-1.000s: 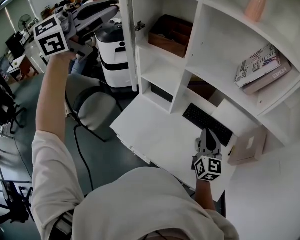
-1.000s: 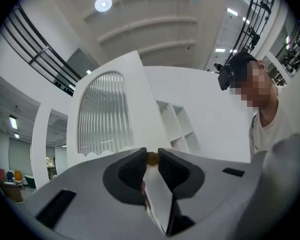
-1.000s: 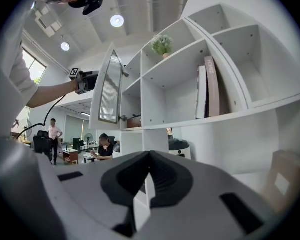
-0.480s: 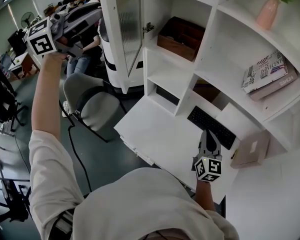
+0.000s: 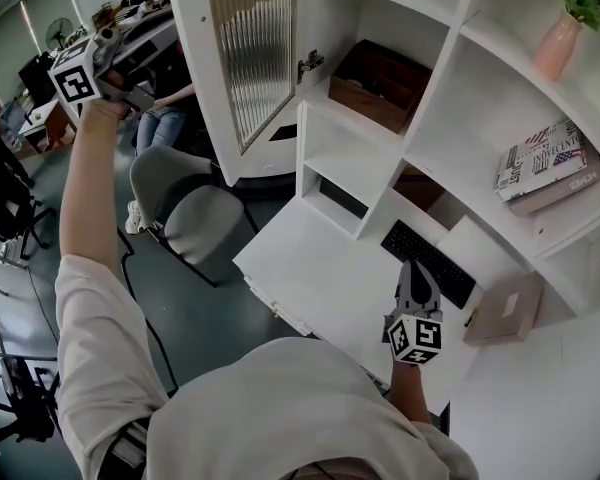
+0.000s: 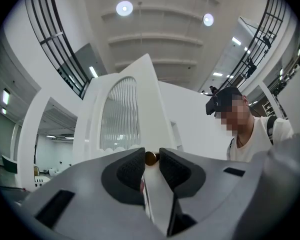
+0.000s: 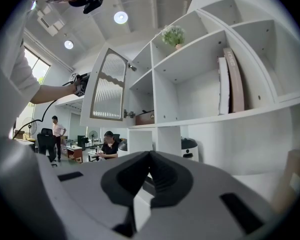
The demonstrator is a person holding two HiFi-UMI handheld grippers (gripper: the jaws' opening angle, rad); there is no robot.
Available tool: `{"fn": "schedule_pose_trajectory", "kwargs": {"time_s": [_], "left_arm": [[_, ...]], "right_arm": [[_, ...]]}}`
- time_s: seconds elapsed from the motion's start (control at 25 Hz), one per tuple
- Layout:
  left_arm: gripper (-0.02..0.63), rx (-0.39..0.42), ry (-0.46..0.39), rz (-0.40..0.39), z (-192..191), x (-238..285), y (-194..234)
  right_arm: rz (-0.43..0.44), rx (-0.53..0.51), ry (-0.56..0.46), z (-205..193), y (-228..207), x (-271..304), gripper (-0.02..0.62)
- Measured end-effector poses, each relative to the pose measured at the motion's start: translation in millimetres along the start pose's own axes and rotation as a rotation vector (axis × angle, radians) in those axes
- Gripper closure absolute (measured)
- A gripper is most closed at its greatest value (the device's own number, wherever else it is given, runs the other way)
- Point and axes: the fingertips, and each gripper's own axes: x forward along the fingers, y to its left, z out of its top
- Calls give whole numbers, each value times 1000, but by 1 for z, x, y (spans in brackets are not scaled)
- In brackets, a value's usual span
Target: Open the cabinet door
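Two tongs are in use, one in each hand.

Left tongs (image 6: pixel 150 164): the jaws stand a small way apart and have just been opening slightly. A small brass door knob (image 6: pixel 151 157) sits between the tips, with a pad against it on each side. The left arm is stretched up and out to the left of the head view.

Right tongs (image 7: pixel 150 155): the jaws are closed tip to tip with nothing between them. They are held low over the white table (image 5: pixel 320 268), pointing at a black keyboard (image 5: pixel 428 263) that lies near their tips.

Cabinet door (image 5: pixel 248 58): a white frame around a ribbed glass panel. It is swung well out from the shelf unit (image 5: pixel 450 63) and hangs from a metal hinge (image 5: pixel 310 65) on the side wall of the top left compartment. That compartment is exposed and holds a brown wooden box (image 5: pixel 385 83).

Further items:
- A stack of books (image 5: pixel 550 173) lies flat in a compartment at the right.
- A pink vase (image 5: pixel 560 46) with a green plant stands on the shelf above the books.
- A tan box (image 5: pixel 502 308) lies on the table to the right of the keyboard.
- A grey chair (image 5: pixel 185 213) stands on the floor, left of the table and below the door.
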Motion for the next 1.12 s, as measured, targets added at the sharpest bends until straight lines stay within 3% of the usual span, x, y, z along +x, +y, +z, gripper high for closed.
{"fn": "schedule_pose_trajectory", "kwargs": {"time_s": [0.52,1.12], "left_arm": [[525,-54,-86,69,4,-55,41],[531,-22,-64,211,5,-56,40]], "right_arm": [[19,-12,18,-1,6,18,591],[71,-9,19,-2,20,24,592]]}}
